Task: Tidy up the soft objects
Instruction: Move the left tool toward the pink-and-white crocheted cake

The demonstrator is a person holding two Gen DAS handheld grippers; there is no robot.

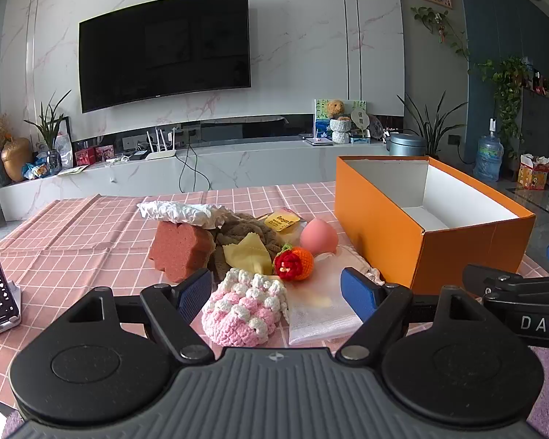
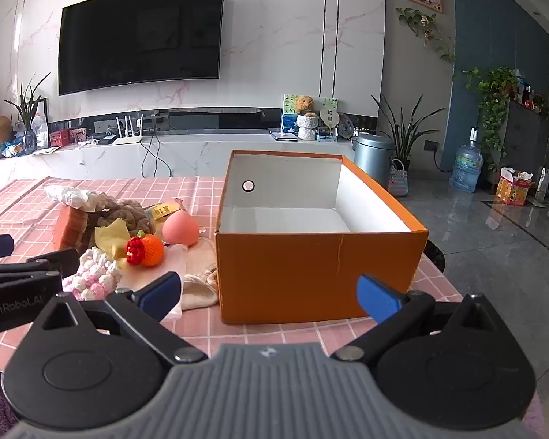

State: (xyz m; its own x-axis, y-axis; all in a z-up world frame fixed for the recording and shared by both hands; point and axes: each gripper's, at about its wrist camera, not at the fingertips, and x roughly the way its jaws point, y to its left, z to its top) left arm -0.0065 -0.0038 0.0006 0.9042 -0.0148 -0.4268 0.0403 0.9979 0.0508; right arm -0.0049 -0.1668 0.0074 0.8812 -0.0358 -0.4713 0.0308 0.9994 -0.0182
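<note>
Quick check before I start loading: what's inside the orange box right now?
Nothing visible. The orange box shows only bare white walls and floor, with a round hole in its far wall. Its front wall hides the nearest strip of floor, so I can't rule out something small there.

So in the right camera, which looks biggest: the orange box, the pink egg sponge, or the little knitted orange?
1. orange box, by far the biggest.
2. pink egg sponge.
3. knitted orange, only slightly smaller, and it sits nearer the camera, so these two are close.
</note>
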